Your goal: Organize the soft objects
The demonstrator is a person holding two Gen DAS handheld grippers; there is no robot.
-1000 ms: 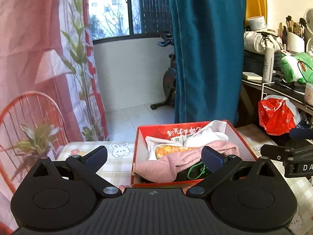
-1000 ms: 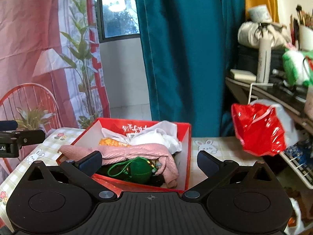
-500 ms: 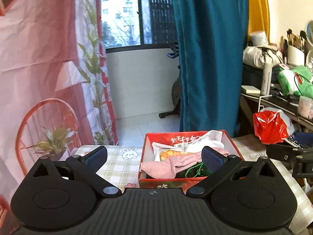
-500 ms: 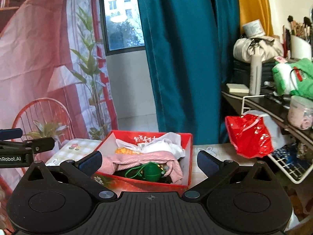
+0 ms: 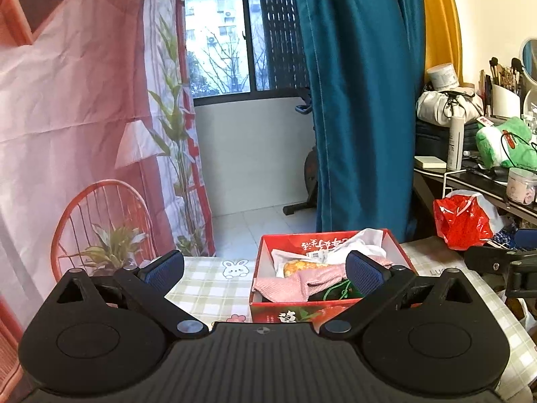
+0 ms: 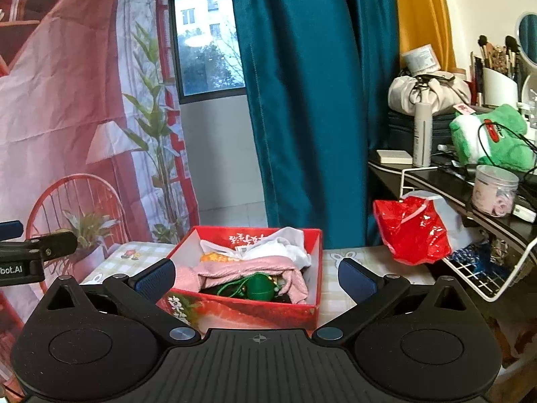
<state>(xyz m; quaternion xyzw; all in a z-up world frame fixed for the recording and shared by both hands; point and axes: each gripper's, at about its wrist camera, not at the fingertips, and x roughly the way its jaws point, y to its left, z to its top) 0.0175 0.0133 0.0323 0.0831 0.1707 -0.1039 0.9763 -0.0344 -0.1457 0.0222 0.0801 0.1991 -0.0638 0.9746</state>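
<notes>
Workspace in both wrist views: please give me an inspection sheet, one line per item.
Surface: table with checked cloth, rabbit prints.
Job's things: red box holds pink cloth, white bag, green pouch, orange item.
Clutter: red bag, wire basket, jar on crowded shelf.
Grippers: left gripper and right gripper open, empty, short of the box.
Cables: black cord on green plush.
Surroundings: teal curtain, window, pink backdrop.
</notes>
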